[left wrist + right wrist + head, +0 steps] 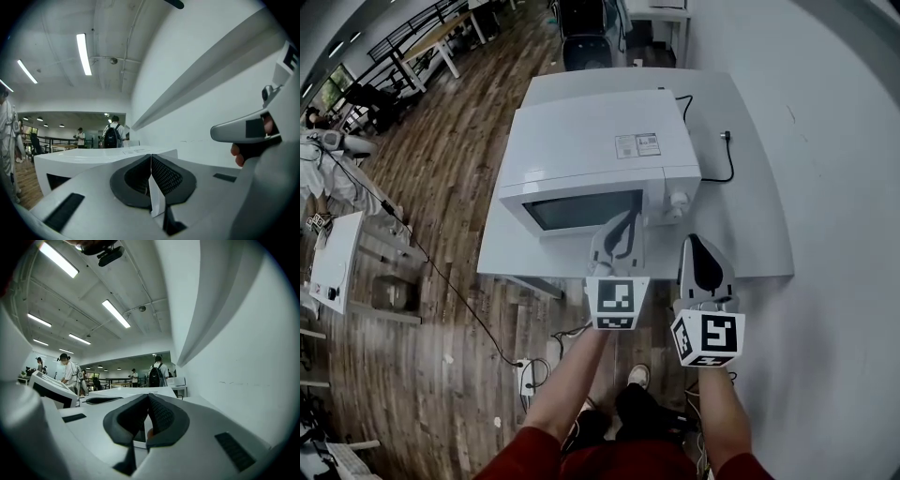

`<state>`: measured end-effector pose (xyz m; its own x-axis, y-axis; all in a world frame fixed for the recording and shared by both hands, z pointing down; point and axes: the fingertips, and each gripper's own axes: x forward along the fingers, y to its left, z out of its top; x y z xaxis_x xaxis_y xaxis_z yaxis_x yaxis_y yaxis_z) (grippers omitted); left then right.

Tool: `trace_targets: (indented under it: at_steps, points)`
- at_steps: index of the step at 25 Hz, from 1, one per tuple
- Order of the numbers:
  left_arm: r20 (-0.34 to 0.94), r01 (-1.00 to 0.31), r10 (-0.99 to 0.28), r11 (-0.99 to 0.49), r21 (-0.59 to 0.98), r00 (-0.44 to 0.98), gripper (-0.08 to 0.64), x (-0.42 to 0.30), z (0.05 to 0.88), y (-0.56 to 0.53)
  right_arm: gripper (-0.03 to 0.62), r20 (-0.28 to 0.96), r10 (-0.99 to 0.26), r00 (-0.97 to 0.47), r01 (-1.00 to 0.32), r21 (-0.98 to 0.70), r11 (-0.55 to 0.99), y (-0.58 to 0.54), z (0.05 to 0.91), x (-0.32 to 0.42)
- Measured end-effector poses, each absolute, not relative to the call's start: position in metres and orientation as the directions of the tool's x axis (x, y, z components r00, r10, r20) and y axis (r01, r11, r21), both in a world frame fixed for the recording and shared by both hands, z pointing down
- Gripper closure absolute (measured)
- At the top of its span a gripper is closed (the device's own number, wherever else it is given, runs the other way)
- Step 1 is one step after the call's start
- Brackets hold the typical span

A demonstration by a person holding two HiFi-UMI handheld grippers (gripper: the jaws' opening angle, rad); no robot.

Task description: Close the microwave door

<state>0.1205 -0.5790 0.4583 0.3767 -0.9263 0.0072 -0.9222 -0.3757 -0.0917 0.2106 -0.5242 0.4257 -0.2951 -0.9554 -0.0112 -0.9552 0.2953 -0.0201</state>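
Wood floor, white bench (750, 216); head view: white microwave (600, 141) sits just ahead of the left tool (624, 223) and ahead-left of the right tool (696, 246), its dark-windowed door (581, 210) flush with the front, so closing looks done with nothing left. Left gripper view: jaws pressed together, nothing between, microwave top just beyond. Right gripper view: jaws likewise clenched, empty.

Head view steeply downward, gripper views low, close, forward, sharing microwave (600, 155)
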Motion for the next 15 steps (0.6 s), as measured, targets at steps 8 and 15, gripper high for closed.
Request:
trace_targets:
  at_steps: [8,15]
  points:
    - [-0.021,-0.925,-0.93,-0.364,-0.106,0.368,0.533,0.059,0.418,-0.512,0.565,-0.076,-0.945,-0.317,-0.948,0.0,0.318,-0.476,0.389,0.157]
    - [-0.051,-0.938,-0.938,-0.339,-0.077,0.343,0.534,-0.009,0.378,-0.439,0.565,-0.123,-0.928,-0.35,-0.937,0.045,0.347,-0.42,0.355,0.097]
